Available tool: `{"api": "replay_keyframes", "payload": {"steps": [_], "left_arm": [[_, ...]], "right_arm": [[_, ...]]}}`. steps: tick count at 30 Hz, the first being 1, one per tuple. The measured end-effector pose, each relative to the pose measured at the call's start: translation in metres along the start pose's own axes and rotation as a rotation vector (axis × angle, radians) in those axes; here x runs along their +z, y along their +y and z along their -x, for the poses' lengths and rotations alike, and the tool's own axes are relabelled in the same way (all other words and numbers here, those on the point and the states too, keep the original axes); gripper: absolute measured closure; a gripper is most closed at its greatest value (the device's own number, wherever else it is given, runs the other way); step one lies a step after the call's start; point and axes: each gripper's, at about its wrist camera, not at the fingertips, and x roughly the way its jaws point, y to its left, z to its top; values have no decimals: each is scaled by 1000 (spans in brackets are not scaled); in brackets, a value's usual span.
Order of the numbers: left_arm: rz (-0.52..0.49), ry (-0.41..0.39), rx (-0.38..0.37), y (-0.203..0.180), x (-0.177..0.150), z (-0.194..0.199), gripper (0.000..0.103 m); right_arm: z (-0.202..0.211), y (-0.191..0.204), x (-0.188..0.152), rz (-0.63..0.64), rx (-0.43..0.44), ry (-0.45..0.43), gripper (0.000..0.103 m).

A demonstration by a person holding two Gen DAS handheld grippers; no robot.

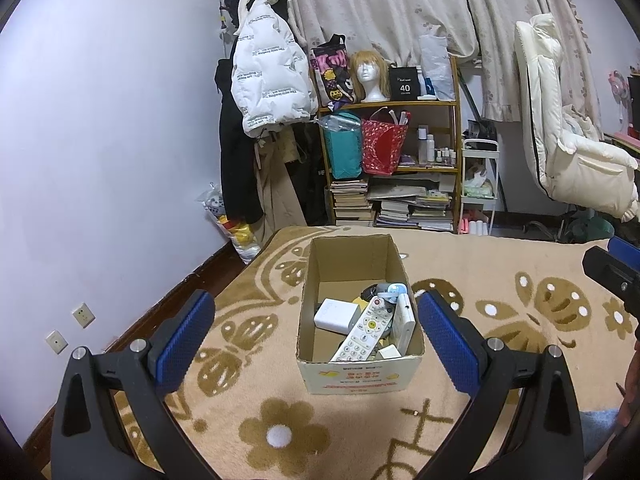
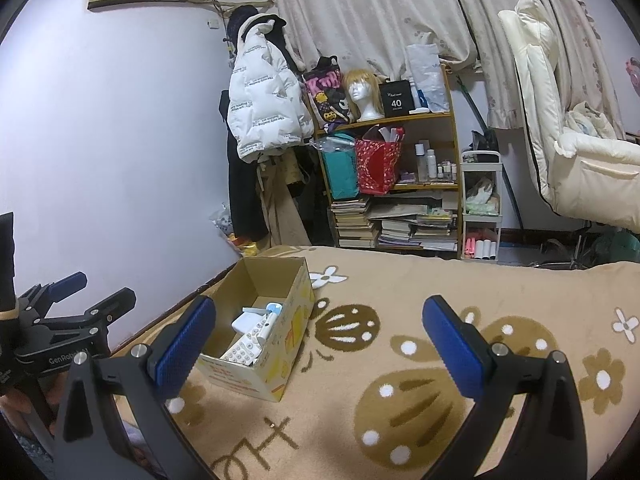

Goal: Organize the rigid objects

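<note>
Cardboard: the open box [image 1: 360, 312] sits on the beige patterned blanket [image 1: 500, 320] of a bed, flaps up, top clear — likely so rigid items can be dropped straight in.
Contents: a white remote [image 1: 362, 330] leans diagonally across a white adapter block [image 1: 336, 315]; a slim white device [image 1: 404, 322] stands on edge against the right wall, with darker odds behind it — loosely piled, not sorted.
Progress: judging by the bare blanket around it, the collecting looks mostly done.
Left hand-held gripper [image 1: 316, 340]: jaws spread wide, holding nothing, hovering with the box framed between its blue pads [image 1: 184, 344].
Right hand-held gripper [image 2: 320, 348]: equally wide apart and empty, to the right of the box [image 2: 260, 332] — over bare blanket.
Surroundings: a cluttered wooden shelf [image 1: 388, 104] stands well beyond the bed.
</note>
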Motion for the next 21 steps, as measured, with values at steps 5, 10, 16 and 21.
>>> {"api": "replay_keyframes", "payload": {"steps": [5, 10, 16, 21], "left_arm": [[-2, -3, 0, 1, 1, 0, 2], [-8, -1, 11, 2, 2, 0, 2], [-19, -10, 30, 1, 1, 1, 2], [-14, -10, 25, 1, 1, 1, 2]], "right_arm": [[0, 3, -1, 1, 1, 1, 0], [-2, 7, -4, 7, -7, 0, 0], [-4, 10, -7, 5, -13, -2, 0], [-4, 13, -10, 7, -16, 0, 0]]}}
